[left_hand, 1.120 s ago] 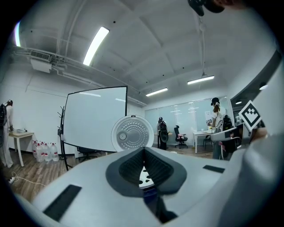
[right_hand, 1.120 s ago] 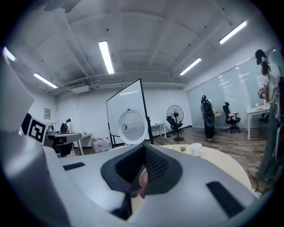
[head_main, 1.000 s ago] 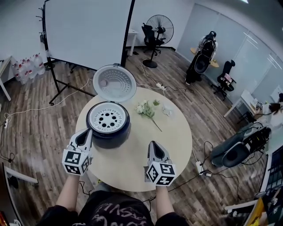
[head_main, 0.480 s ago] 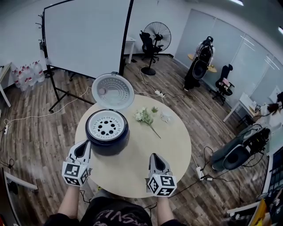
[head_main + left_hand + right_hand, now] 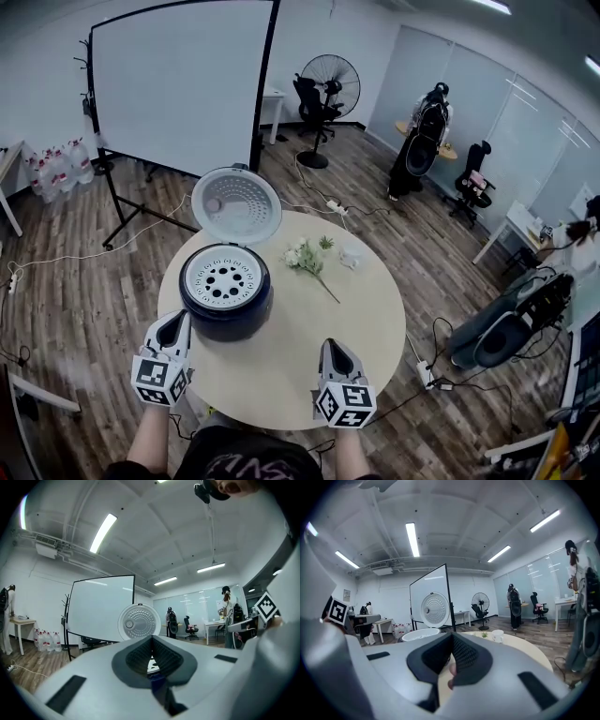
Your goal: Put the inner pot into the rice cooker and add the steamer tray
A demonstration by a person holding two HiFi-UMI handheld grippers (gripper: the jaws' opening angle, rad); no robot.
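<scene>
A dark rice cooker (image 5: 226,298) stands on the left half of a round wooden table (image 5: 366,309), its lid (image 5: 235,206) swung up behind it. The white perforated steamer tray (image 5: 224,279) lies in the cooker's mouth; the inner pot beneath it is hidden. My left gripper (image 5: 174,328) is shut and empty at the table's near-left edge, just in front of the cooker. My right gripper (image 5: 334,356) is shut and empty over the near edge, right of the cooker. The lid (image 5: 139,623) and the tray rim (image 5: 421,634) show beyond the jaws in the gripper views.
A sprig of white flowers (image 5: 307,257) and a small white cup (image 5: 350,256) lie at the table's far side. A projection screen on a stand (image 5: 178,82), a fan (image 5: 330,75), office chairs and floor cables surround the table.
Both grippers have drawn back toward me from the cooker; the right one has sunk a little. The cooker, tray and lid stay as they were.
</scene>
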